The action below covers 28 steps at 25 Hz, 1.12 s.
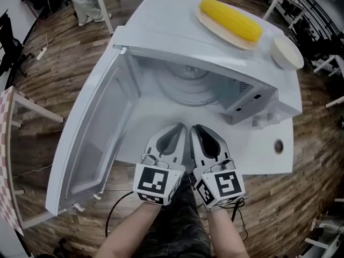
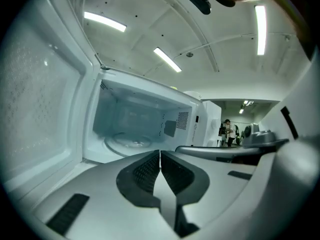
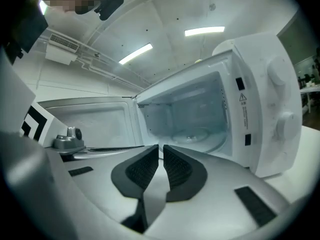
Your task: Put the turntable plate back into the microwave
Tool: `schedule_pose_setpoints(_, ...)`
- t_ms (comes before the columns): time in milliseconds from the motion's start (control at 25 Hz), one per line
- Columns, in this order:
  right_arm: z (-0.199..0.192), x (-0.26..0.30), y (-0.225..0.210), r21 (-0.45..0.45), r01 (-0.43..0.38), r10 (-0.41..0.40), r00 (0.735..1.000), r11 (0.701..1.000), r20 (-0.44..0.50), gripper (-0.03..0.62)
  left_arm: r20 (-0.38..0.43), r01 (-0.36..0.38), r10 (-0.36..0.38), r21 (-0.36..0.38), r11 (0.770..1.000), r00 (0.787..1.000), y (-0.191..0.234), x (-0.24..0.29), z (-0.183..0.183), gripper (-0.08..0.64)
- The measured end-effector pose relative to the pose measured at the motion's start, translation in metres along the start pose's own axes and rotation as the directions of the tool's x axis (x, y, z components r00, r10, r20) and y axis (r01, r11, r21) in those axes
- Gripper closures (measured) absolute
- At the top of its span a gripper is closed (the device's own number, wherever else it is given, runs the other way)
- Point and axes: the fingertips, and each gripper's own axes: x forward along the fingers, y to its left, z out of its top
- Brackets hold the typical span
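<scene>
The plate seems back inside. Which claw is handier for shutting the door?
Probably the left claw: the open door swings out on its side, while the right claw sits nearer the knobs. Both claws are shut, empty.

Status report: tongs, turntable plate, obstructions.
Both shut, empty: left tongs, right tongs, outside the microwave. Inside it, turntable plate already seated. Its door open, nothing in the way.

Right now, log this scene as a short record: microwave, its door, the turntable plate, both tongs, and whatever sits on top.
microwave: on a white table, facing the person
door: swung wide open to the left
turntable plate: already inside the microwave, lying flat on its floor
left tongs: shut, holding nothing, in front of the opening
right tongs: shut, holding nothing, beside the left tongs
on top: corn on a dish; a bowl at the right
</scene>
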Motion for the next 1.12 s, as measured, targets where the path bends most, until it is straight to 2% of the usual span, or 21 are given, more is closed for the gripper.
schedule_pose_setpoints(600, 0.086, -0.051, 0.06, -0.09, -0.026, 0.034, 0.996, 0.996, 0.088, 0.546, 0.09, 0.079, -0.084, 0.054, 0.995, 0.992, -0.033, -0.065, 0.081, 0.538)
schedule_pose_setpoints(760, 0.094, -0.066, 0.074, -0.111, -0.029, 0.04, 0.995, 0.993, 0.097, 0.546, 0.11, 0.095, -0.101, 0.057, 0.994, 0.989, -0.043, -0.084, 0.095, 0.538)
schedule_pose_setpoints(1120, 0.097, -0.101, 0.1, -0.155, -0.044, 0.057, 0.995, 0.987, 0.08, 0.546, 0.098, 0.11, -0.118, 0.085, 0.99, 0.988, -0.064, -0.121, 0.096, 0.543)
